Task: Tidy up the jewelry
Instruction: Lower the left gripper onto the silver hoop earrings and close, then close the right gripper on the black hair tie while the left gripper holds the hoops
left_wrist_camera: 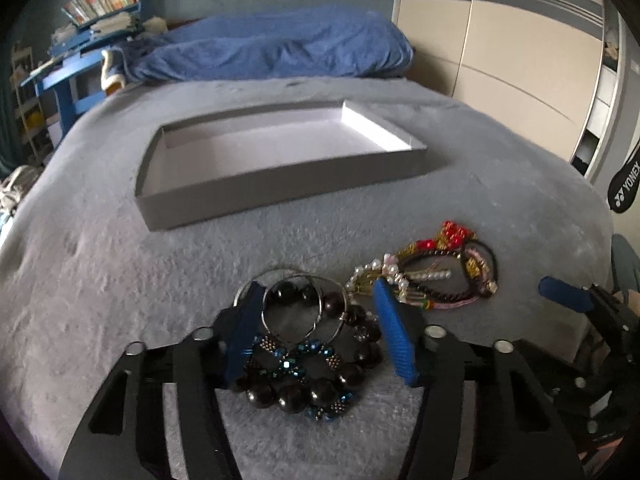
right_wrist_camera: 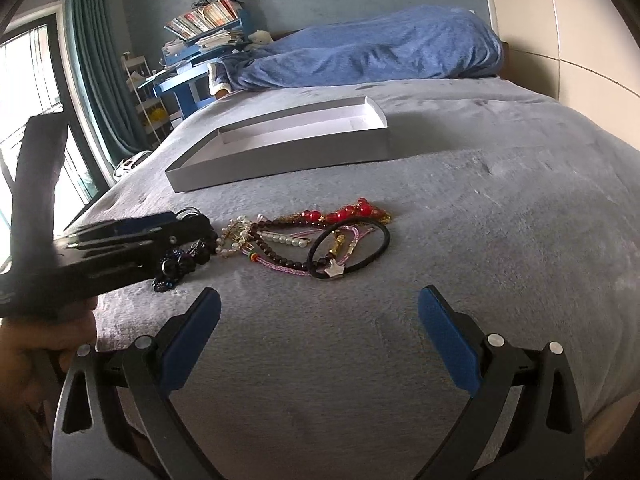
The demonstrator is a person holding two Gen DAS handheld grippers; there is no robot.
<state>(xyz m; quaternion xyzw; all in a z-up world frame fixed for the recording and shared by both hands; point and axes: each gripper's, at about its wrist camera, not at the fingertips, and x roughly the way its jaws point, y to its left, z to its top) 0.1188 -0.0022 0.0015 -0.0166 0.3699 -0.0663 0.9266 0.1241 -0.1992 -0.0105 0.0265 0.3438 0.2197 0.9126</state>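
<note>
A pile of jewelry lies on the grey blanket (left_wrist_camera: 120,280). My left gripper (left_wrist_camera: 316,300) is open, its blue fingers straddling a dark bead bracelet (left_wrist_camera: 304,392), silver hoops (left_wrist_camera: 292,308) and a blue beaded piece. To its right lie pearl, red-bead and cord bracelets (left_wrist_camera: 432,272). A shallow empty grey box (left_wrist_camera: 280,184) sits beyond. In the right wrist view my right gripper (right_wrist_camera: 320,304) is open and empty, just short of a black hair tie (right_wrist_camera: 352,248), pearls (right_wrist_camera: 280,238) and red beads (right_wrist_camera: 352,210). The left gripper (right_wrist_camera: 192,232) shows at left and the box (right_wrist_camera: 280,160) beyond.
A blue duvet (left_wrist_camera: 280,48) is heaped at the head of the bed. A blue desk with books (right_wrist_camera: 200,52) and a curtained window (right_wrist_camera: 100,80) stand at left. Wardrobe doors (left_wrist_camera: 500,60) stand at right. The bed edge drops off at right.
</note>
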